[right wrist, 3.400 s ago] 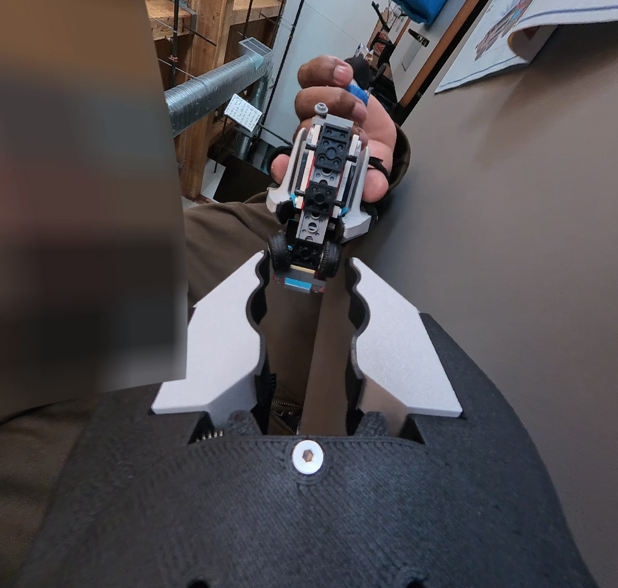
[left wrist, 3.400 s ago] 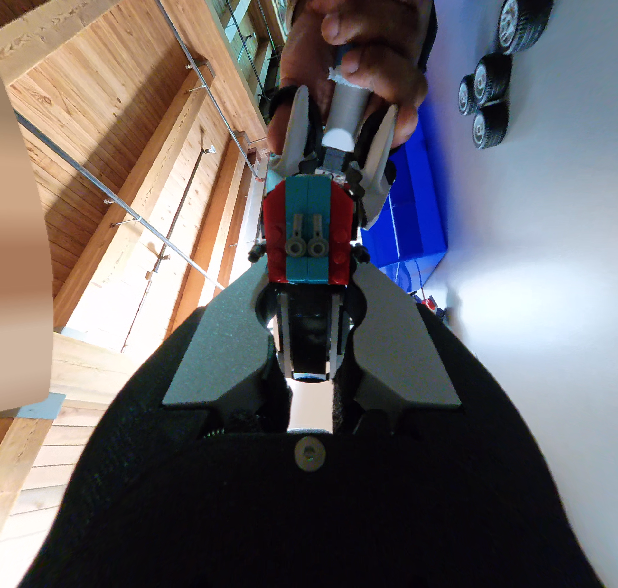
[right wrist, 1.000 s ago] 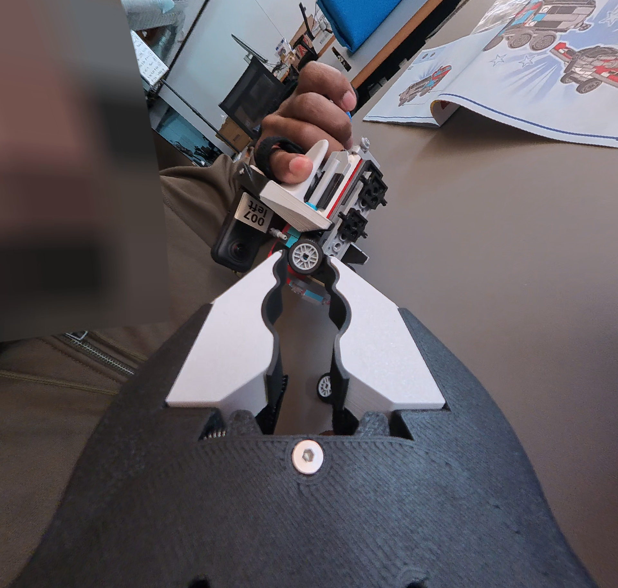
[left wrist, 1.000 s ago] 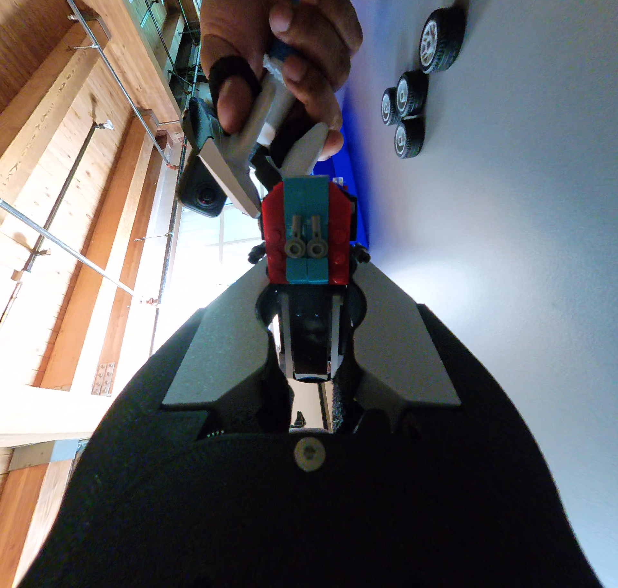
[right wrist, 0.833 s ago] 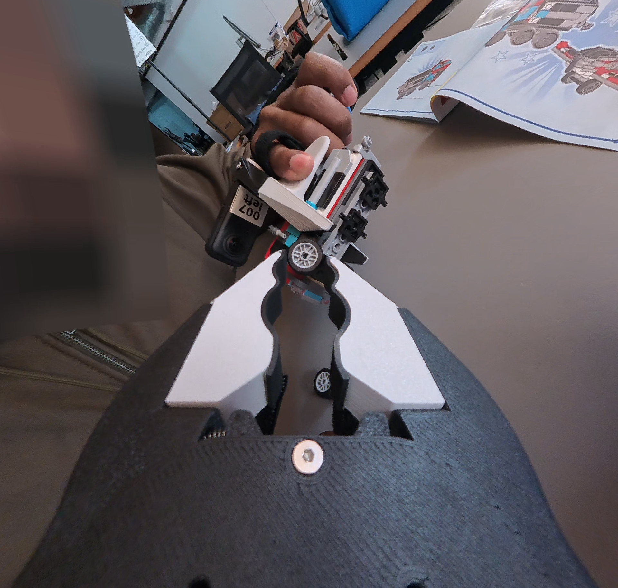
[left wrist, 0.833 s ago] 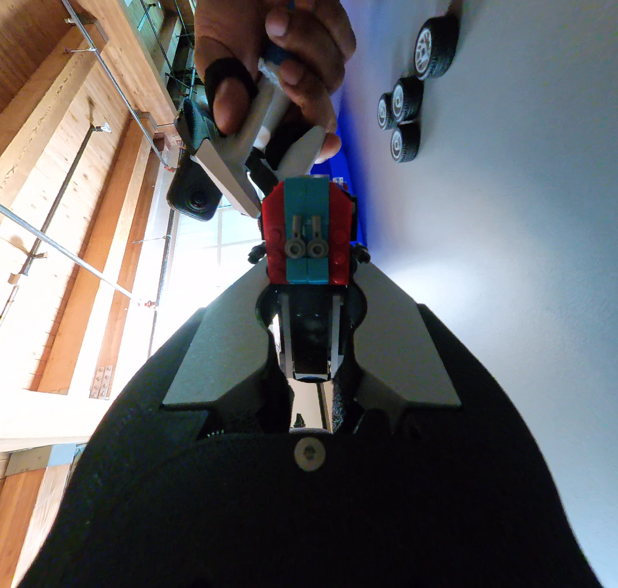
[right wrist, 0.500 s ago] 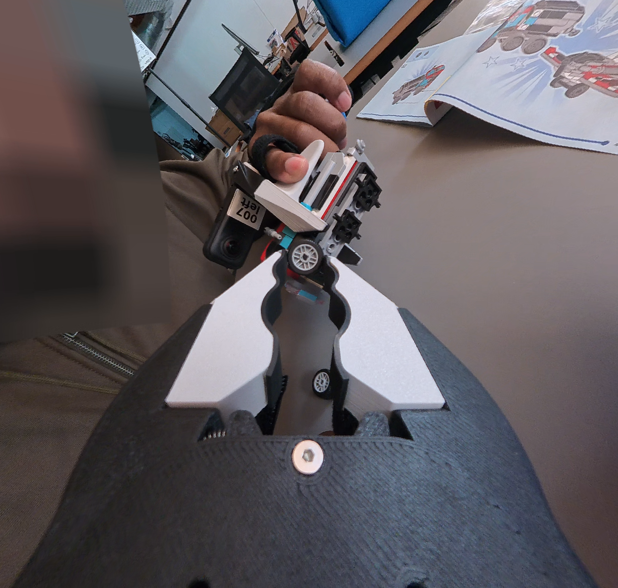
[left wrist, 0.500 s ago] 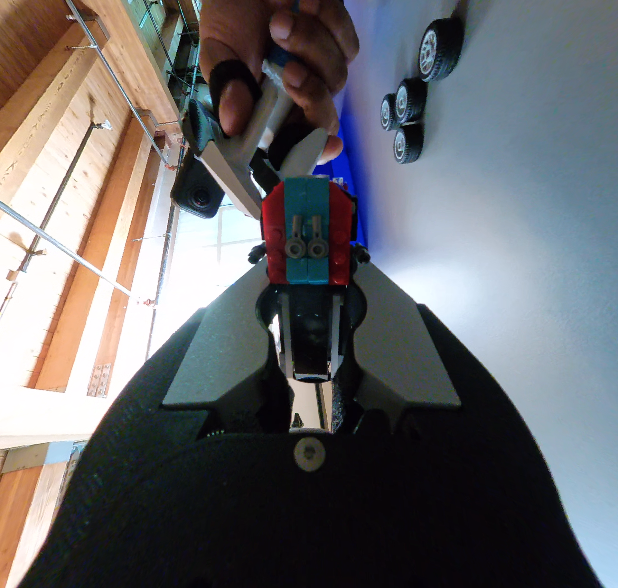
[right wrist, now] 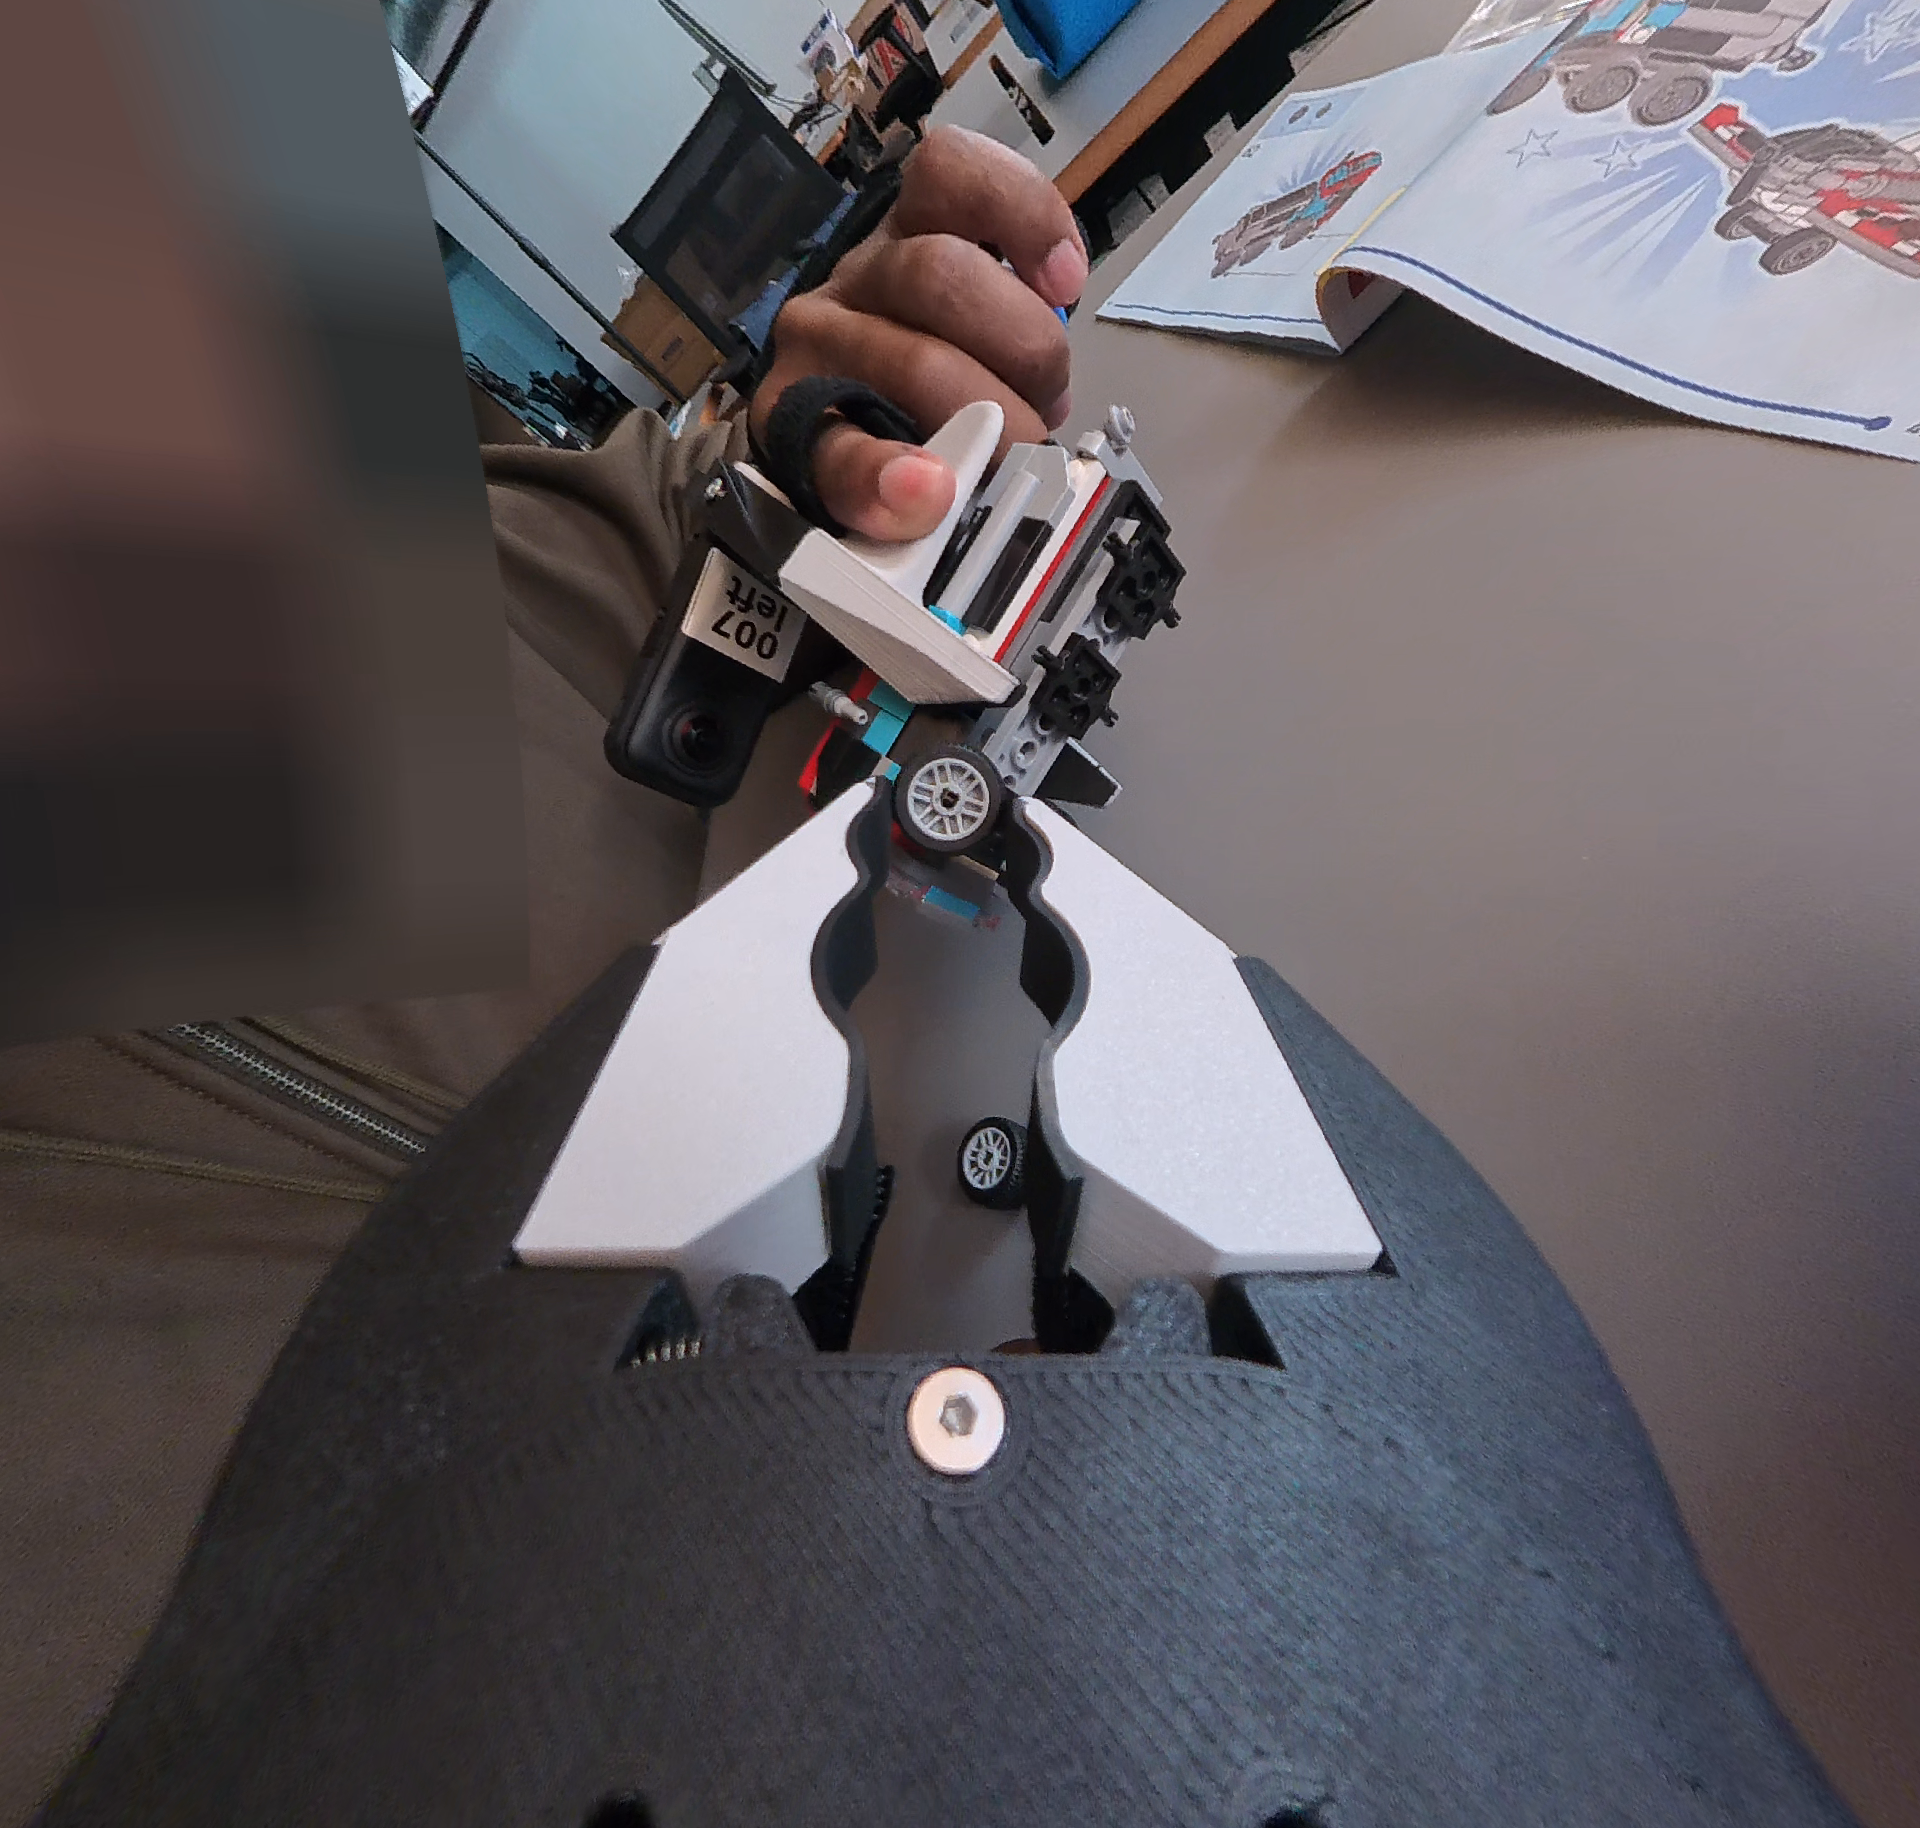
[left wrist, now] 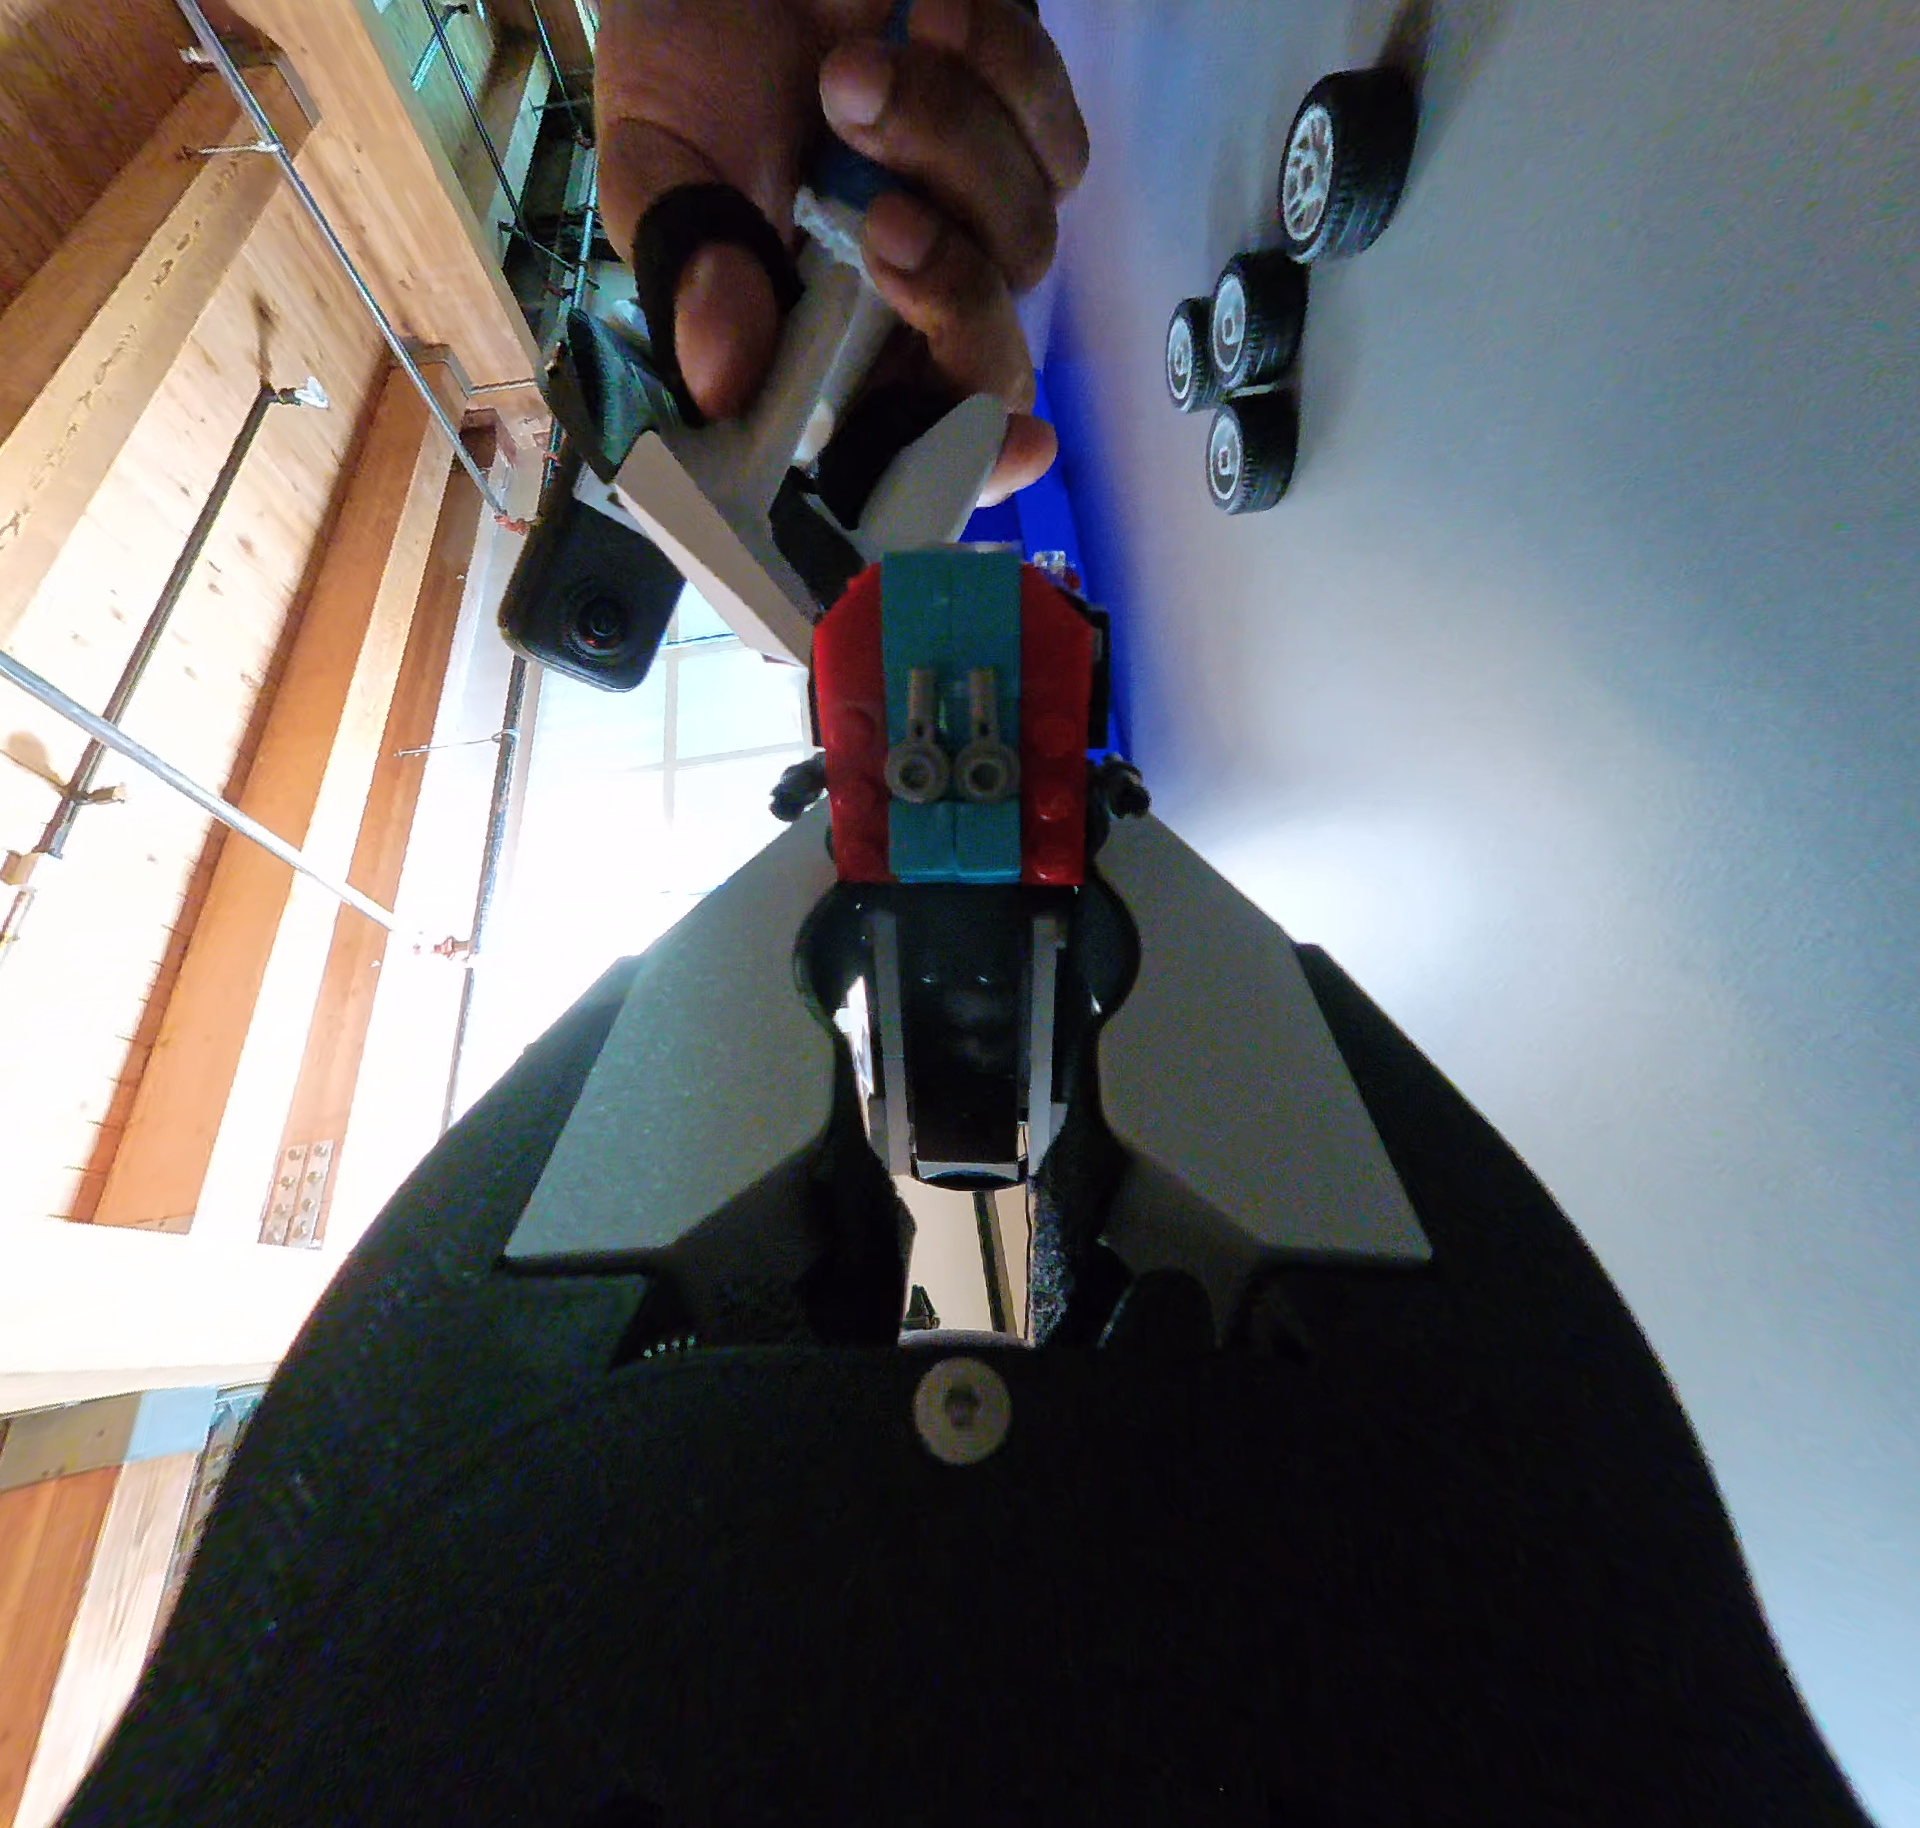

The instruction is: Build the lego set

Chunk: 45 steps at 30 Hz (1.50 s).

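My left gripper point(left wrist: 956, 843) is shut on a toy brick car point(left wrist: 951, 718) with a red and teal top, and holds it in the air. The car also shows in the right wrist view point(right wrist: 1049, 615), clamped by the left gripper's white fingers point(right wrist: 894, 625), with a hand on them. My right gripper point(right wrist: 951, 822) is shut on a small wheel point(right wrist: 951, 796) with a grey rim, right at the car's lower end. The right gripper and the hand on it show beyond the car in the left wrist view point(left wrist: 831, 490).
Three small wheels point(left wrist: 1242, 365) and a bigger one point(left wrist: 1345, 178) lie on the grey table point(left wrist: 1558, 843). One loose wheel point(right wrist: 987, 1160) lies on the table under my right gripper. An open instruction booklet point(right wrist: 1558, 220) lies at the far right.
The right gripper, open and clear of the car at first, is now shut on the wheel. The car was turned sideways to it. Over the last second both only drifted slightly.
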Each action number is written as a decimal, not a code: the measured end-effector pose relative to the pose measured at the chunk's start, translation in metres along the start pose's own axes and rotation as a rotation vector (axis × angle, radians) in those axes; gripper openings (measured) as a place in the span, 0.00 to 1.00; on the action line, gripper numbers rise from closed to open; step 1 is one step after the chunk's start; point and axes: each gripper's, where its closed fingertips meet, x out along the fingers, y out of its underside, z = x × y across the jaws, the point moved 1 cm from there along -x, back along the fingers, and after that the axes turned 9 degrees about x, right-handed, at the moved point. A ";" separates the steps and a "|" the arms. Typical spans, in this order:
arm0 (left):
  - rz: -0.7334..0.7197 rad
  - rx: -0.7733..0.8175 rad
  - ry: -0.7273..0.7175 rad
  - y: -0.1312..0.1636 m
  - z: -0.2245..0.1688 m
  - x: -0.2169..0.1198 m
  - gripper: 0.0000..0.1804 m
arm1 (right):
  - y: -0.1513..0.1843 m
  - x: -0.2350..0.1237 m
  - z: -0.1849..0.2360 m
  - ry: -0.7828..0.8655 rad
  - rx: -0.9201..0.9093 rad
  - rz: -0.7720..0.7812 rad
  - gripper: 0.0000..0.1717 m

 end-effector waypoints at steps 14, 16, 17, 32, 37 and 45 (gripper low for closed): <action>0.007 -0.005 0.011 0.001 -0.002 0.001 0.20 | 0.001 0.000 -0.004 0.073 -0.059 0.032 0.14; 0.009 -0.008 0.011 0.001 -0.002 0.001 0.20 | 0.000 -0.001 -0.005 0.079 -0.057 0.035 0.14; 0.010 -0.010 0.012 0.002 -0.002 0.001 0.20 | -0.001 -0.001 -0.007 0.084 -0.057 0.037 0.14; 0.016 -0.057 -0.006 0.008 -0.001 0.000 0.20 | 0.002 -0.021 -0.058 0.280 -0.107 0.162 0.13; 0.010 -0.082 -0.010 0.008 -0.001 -0.001 0.20 | 0.020 -0.023 -0.080 0.415 -0.186 0.290 0.13; 0.000 -0.137 -0.058 0.010 0.007 -0.004 0.20 | 0.008 -0.025 -0.068 0.364 -0.241 0.234 0.24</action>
